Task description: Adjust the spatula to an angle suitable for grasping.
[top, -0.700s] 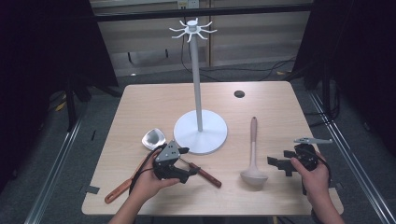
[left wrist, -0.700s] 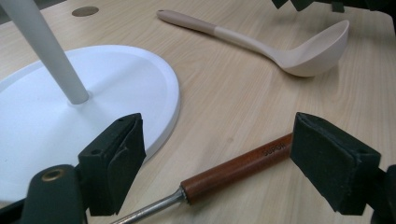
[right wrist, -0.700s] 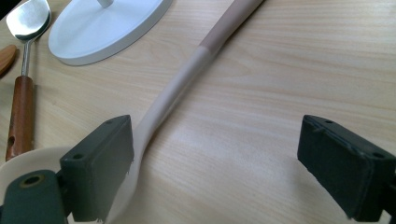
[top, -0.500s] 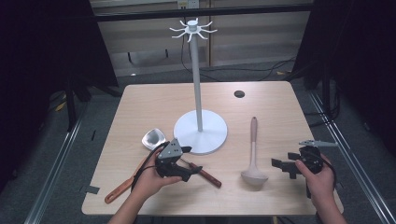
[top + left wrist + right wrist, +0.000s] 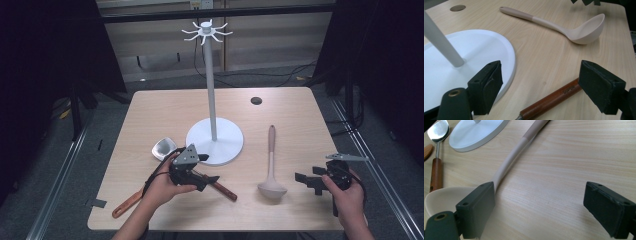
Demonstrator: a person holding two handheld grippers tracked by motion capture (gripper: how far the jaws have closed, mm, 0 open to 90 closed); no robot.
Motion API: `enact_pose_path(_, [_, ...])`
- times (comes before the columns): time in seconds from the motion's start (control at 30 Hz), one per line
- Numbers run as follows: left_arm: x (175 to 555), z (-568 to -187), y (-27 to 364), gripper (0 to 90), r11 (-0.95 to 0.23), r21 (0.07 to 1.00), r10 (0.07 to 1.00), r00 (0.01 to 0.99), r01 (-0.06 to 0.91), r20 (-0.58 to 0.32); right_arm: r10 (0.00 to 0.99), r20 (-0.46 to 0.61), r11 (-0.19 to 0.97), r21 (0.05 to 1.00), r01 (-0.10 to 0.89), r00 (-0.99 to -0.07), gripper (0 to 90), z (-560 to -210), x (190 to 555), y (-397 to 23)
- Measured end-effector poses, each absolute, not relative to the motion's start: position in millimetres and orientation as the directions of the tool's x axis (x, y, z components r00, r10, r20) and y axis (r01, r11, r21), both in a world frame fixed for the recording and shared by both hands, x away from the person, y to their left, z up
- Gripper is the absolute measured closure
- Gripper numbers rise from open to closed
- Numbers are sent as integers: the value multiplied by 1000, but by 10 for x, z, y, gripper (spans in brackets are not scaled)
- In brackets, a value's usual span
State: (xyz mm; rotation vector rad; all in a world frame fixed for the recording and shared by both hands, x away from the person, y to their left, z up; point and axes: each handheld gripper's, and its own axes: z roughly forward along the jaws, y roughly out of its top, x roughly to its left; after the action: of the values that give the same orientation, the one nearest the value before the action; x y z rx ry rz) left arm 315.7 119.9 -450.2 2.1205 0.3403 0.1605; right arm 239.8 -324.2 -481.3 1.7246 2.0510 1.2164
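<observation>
My left gripper (image 5: 207, 171) hovers low over the brown wooden handle (image 5: 224, 191) of a metal spoon (image 5: 163, 148), just in front of the white stand's round base (image 5: 226, 150). In the left gripper view its jaws (image 5: 541, 75) stand wide open, with the handle (image 5: 559, 96) lying on the table between them, untouched. A beige ladle (image 5: 271, 165) lies right of the base, bowl toward me. My right gripper (image 5: 306, 181) is to the right of that bowl, open, pointing left at it. In the right gripper view the ladle's bowl (image 5: 441, 197) sits beside the left jaw, and nothing is between the jaws (image 5: 539, 200).
The stand's pole (image 5: 210, 90) rises to a ring of hooks (image 5: 205, 32). A second wooden-handled utensil (image 5: 127, 202) lies near the front left edge. A dark round hole (image 5: 256, 100) marks the far right of the table. Bare wood lies behind the ladle.
The right gripper has drifted slightly toward the near right edge of the table. The left hand has held still.
</observation>
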Motion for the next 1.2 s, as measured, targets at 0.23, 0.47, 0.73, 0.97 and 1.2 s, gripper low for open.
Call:
enact_pose_path(0.23, [3232,-4501,1313,240,-595,778,328,945,202,6,883,335,8,689,724,-328,102,-4815,2409,-3185])
enact_pose_path(0.47, [3365,-4593,1395,303,-663,718,316,949,212,11,880,343,-2,694,720,-329,102,-4789,2414,-3165])
enact_pose_path(0.73, [3519,-4615,1413,347,-786,589,250,968,189,23,879,347,-8,697,717,-327,102,-4783,2435,-3182])
enact_pose_path(0.97, [3549,-4609,1372,526,-801,573,222,975,173,16,879,356,-24,697,717,-316,102,-4776,2436,-3215])
enact_pose_path(1.2, [3530,-4613,1307,692,-834,539,152,988,118,17,878,354,-23,704,710,-322,102,-4744,2428,-3196])
